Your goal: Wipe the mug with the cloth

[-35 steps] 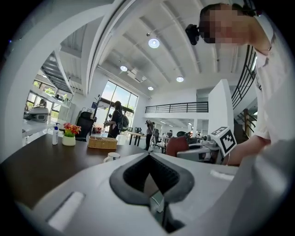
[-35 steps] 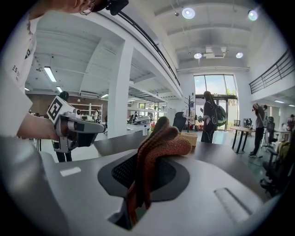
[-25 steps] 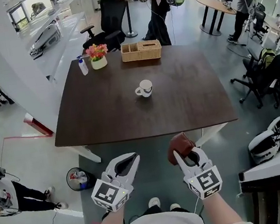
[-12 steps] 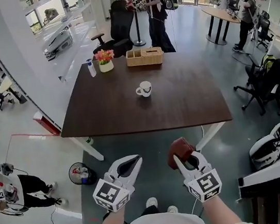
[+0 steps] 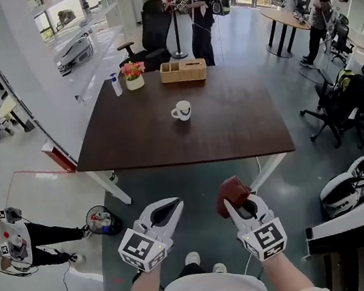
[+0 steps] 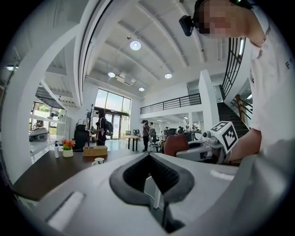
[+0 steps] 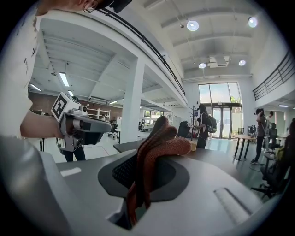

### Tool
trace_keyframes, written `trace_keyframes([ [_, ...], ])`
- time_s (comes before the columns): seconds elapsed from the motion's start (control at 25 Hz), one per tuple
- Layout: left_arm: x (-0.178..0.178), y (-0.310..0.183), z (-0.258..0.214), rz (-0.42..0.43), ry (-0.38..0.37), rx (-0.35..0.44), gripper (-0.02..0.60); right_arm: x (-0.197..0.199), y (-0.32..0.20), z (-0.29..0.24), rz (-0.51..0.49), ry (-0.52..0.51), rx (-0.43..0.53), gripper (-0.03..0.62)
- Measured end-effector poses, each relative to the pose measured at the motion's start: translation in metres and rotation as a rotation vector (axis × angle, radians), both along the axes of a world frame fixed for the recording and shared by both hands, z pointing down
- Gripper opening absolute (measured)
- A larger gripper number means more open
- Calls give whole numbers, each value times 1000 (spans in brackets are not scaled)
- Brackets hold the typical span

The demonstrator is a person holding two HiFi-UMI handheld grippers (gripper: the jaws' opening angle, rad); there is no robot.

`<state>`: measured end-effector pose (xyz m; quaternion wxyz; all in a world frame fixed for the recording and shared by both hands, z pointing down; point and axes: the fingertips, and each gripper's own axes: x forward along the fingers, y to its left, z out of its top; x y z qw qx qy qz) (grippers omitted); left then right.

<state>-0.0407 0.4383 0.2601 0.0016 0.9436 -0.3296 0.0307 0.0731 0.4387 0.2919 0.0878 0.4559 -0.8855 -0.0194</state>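
Observation:
A white mug (image 5: 181, 111) stands alone near the middle of the dark brown table (image 5: 248, 131), and shows small in the left gripper view (image 6: 97, 161). My right gripper (image 5: 234, 203) is shut on a reddish-brown cloth (image 5: 231, 192), whose folds bulge out past the jaws (image 7: 159, 147). My left gripper (image 5: 169, 210) is shut with nothing between its jaws (image 6: 150, 159). Both grippers hang over the floor, well short of the table's near edge.
At the table's far end are a wicker box (image 5: 183, 71), a small flower pot (image 5: 133, 74) and a spray bottle (image 5: 116, 85). A black office chair (image 5: 155, 37) and a person (image 5: 202, 9) stand behind it. A bin (image 5: 100, 221) sits on the floor to the left.
The view has shifted slightly; the table and mug now sit a little farther left. Both grippers keep their places and their grip, the cloth still in the right one.

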Motion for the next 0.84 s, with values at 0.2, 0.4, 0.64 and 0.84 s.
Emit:
trace_keyframes([
  [0.2,-1,0,-2,11,0,-3,0,-5,-2,0,-5,-22,-18,77],
  [0.4,-5,-4,-5,13,3,-1,0,-10,-4,-4,-10,-13,-15,77],
  [0.64,-2,-7,-4,32,-4,14,0,-9,-9,-10,-2,-24,1,77],
  [0.84,-1,-6,-10,36,4,14,0,-8,-10,-18,-4,-23,11,77],
])
